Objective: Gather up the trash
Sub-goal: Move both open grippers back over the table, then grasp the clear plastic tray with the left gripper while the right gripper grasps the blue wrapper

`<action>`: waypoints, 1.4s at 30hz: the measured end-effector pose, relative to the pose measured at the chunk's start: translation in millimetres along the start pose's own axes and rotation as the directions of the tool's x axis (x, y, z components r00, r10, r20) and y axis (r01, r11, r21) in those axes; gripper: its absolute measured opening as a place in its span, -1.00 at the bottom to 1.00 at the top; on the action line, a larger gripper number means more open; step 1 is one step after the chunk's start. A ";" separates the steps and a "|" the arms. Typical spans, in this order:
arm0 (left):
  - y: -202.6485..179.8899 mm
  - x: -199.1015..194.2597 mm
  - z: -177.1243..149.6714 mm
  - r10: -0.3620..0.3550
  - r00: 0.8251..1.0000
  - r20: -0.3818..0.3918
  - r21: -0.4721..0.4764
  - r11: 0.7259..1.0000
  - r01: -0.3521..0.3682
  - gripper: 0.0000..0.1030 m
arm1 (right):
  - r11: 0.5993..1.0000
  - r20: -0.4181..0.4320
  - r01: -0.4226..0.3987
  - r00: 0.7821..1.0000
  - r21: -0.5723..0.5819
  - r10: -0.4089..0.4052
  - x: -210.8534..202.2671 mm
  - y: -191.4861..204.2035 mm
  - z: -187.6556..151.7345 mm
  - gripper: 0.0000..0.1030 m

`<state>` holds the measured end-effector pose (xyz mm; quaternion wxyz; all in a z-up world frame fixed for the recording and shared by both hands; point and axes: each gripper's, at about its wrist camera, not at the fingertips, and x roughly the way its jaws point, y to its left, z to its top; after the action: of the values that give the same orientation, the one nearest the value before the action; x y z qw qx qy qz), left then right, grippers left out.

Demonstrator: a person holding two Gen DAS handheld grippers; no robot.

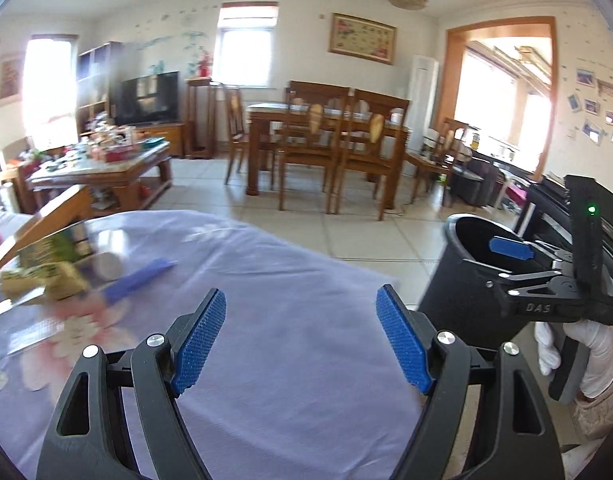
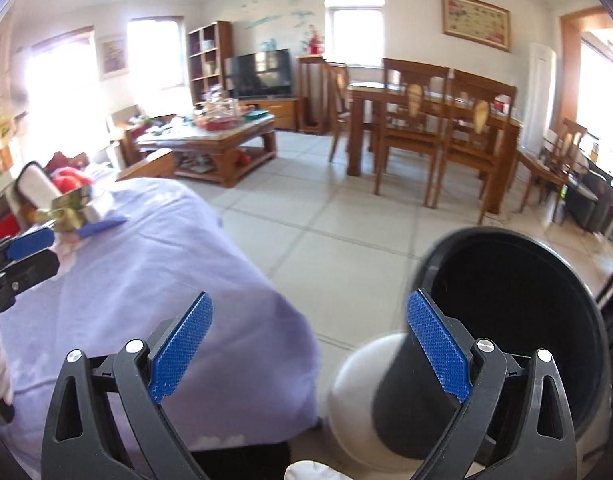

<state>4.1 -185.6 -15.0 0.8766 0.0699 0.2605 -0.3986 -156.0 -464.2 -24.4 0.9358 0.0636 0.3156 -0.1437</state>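
Blurred green-and-gold wrappers [image 1: 46, 268] and a blue strip [image 1: 140, 280] lie on the far left of the lavender tablecloth [image 1: 286, 280]. My left gripper [image 1: 302, 342] is open over the cloth with nothing between its pads, to the right of the wrappers. A black trash bin [image 1: 462, 276] stands off the table's right edge. My right gripper [image 1: 510, 264], held by a white-gloved hand [image 1: 586, 356], reaches over the bin's mouth. In the right wrist view that gripper [image 2: 310, 348] is open and empty beside the bin [image 2: 514, 300]; the wrappers [image 2: 68, 206] and left gripper [image 2: 34, 254] show far left.
A white rounded object [image 2: 354, 392] sits low beside the bin. Tiled floor [image 2: 326, 220] stretches beyond the table. Farther back stand a wooden dining table with chairs [image 1: 326, 140], a cluttered coffee table [image 1: 106, 168] and a TV [image 1: 150, 98].
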 end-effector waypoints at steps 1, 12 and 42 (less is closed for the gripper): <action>13.6 -4.6 -1.8 0.022 1.000 0.000 -0.013 1.000 -0.022 0.50 | 1.000 -0.001 -0.019 1.000 -0.013 0.019 3.1 13.0 2.7 0.86; 147.2 -49.7 -24.2 0.254 0.966 -0.053 -0.147 0.955 -0.259 0.50 | 0.963 -0.055 -0.203 0.979 -0.179 0.196 49.2 154.2 39.2 0.86; 293.7 2.0 -32.5 0.192 0.915 -0.355 0.151 0.978 -0.147 0.50 | 0.591 -0.451 -0.596 0.801 -0.543 0.394 210.8 293.1 90.8 0.56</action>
<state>208.0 21.4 -68.8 0.8377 0.2187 0.3880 -0.3161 146.6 -252.8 -72.6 0.8417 -0.1662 0.4444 0.2577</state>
